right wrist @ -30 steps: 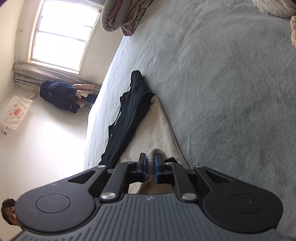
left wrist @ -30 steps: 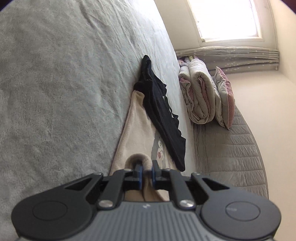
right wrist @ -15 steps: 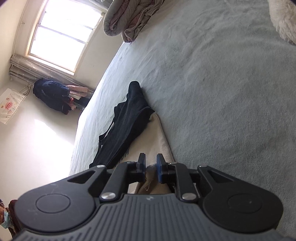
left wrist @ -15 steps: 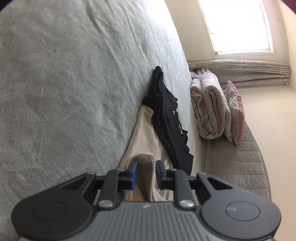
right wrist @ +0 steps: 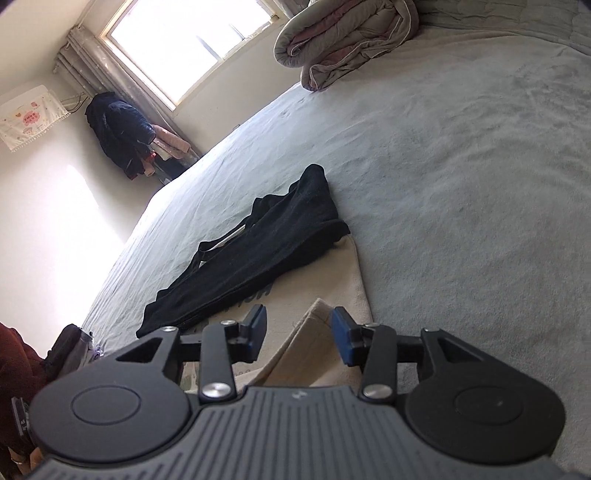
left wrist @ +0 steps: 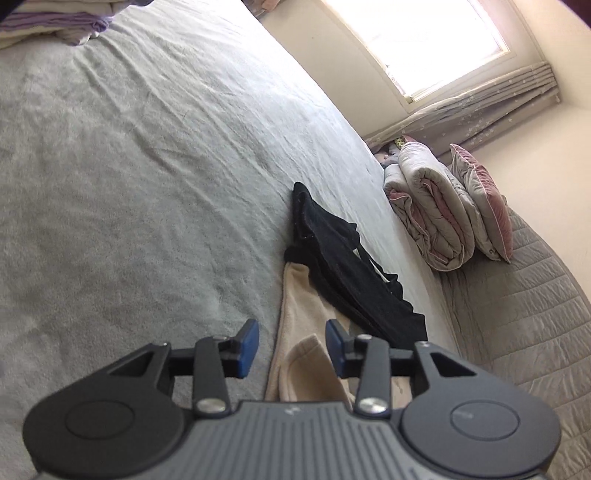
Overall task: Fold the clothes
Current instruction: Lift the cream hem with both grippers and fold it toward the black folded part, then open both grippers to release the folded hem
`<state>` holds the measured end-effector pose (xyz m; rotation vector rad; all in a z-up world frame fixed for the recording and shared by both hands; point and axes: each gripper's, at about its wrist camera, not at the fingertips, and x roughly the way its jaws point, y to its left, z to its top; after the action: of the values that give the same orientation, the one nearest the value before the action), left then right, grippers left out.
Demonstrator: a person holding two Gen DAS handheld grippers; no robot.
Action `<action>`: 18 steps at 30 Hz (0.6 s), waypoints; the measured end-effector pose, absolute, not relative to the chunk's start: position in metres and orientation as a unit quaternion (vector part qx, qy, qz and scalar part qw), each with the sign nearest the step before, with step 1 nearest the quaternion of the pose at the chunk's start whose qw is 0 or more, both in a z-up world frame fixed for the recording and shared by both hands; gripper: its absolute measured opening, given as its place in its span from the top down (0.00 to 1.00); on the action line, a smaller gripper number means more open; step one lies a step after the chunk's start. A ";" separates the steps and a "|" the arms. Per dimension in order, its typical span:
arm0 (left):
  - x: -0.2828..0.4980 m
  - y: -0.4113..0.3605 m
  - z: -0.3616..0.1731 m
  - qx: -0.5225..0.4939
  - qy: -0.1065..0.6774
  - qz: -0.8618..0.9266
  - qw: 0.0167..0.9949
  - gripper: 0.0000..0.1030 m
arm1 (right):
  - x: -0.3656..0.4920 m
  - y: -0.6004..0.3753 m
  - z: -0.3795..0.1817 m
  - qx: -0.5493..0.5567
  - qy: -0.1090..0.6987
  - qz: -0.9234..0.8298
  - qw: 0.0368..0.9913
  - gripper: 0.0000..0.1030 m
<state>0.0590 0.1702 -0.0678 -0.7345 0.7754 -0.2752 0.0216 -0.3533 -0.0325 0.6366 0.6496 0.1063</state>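
Observation:
A beige garment lies folded on the grey bed. A black garment lies stretched along its far edge, partly over it. My left gripper hovers over one folded beige corner; its jaws are opening and the blue pads stand clear of the cloth. My right gripper hovers over the other beige corner, its jaws opening too, with no pad touching the fabric below.
A rolled grey and pink quilt and a pillow lie at the head of the bed. A dark jacket hangs near the window. Folded laundry sits at the far corner. A person's sleeve shows at left.
Both grippers were shut on the beige garment's folded edge a second ago. Both have let go, spread their jaws, risen a little and rolled, and the cloth now lies on the bed.

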 end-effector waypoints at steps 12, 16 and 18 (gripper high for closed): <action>0.064 0.115 -0.063 -0.094 0.378 -0.174 0.904 0.60 | 0.036 -0.328 -0.036 0.190 0.370 0.088 0.905 0.57; 0.069 0.106 -0.065 -0.080 0.371 -0.178 0.908 0.60 | 0.042 -0.317 -0.035 0.148 0.367 0.070 0.916 0.57; 0.070 0.103 -0.064 -0.076 0.362 -0.183 0.911 0.60 | 0.046 -0.313 -0.037 0.133 0.371 0.063 0.917 0.57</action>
<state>0.0701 0.1026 -0.0640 -0.1572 0.7456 -0.3765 0.0463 -0.3133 -0.0372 0.2728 0.7634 0.1296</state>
